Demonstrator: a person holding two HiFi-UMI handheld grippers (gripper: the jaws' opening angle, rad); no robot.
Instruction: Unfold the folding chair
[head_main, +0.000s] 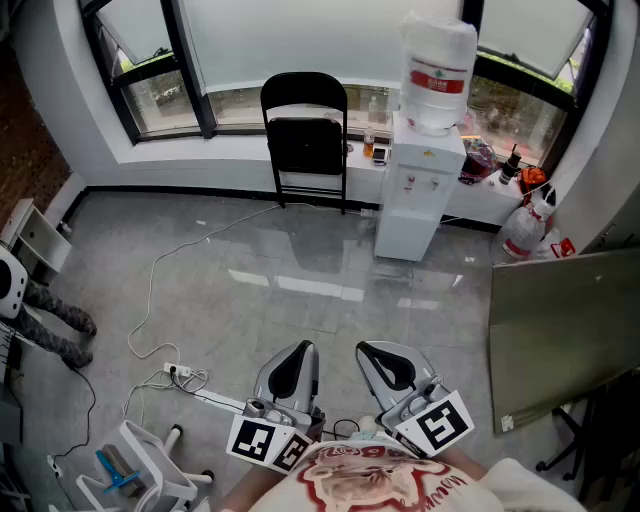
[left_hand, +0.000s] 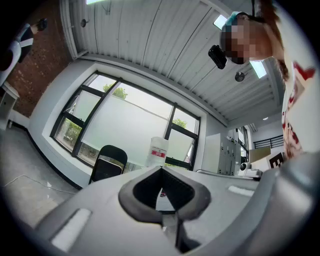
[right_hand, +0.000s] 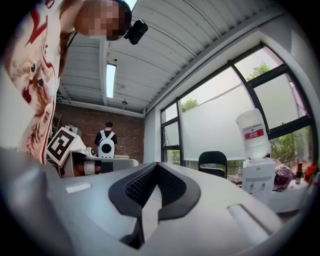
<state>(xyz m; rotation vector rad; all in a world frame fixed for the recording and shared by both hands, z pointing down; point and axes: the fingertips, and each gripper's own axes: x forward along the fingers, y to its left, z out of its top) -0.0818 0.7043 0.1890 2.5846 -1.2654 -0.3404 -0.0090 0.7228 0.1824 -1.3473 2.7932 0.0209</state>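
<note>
The folded chair (head_main: 305, 140) stood by the window at upper middle, just beside the water dispenser (head_main: 420, 190) and well apart from the left gripper (head_main: 290, 368) and right gripper (head_main: 392, 366), whose jaws were clenched empty, so opening it there might have knocked the dispenser.

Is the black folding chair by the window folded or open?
Folded: the folding chair stands upright at the window sill, its seat flipped up flat against the frame.
</note>
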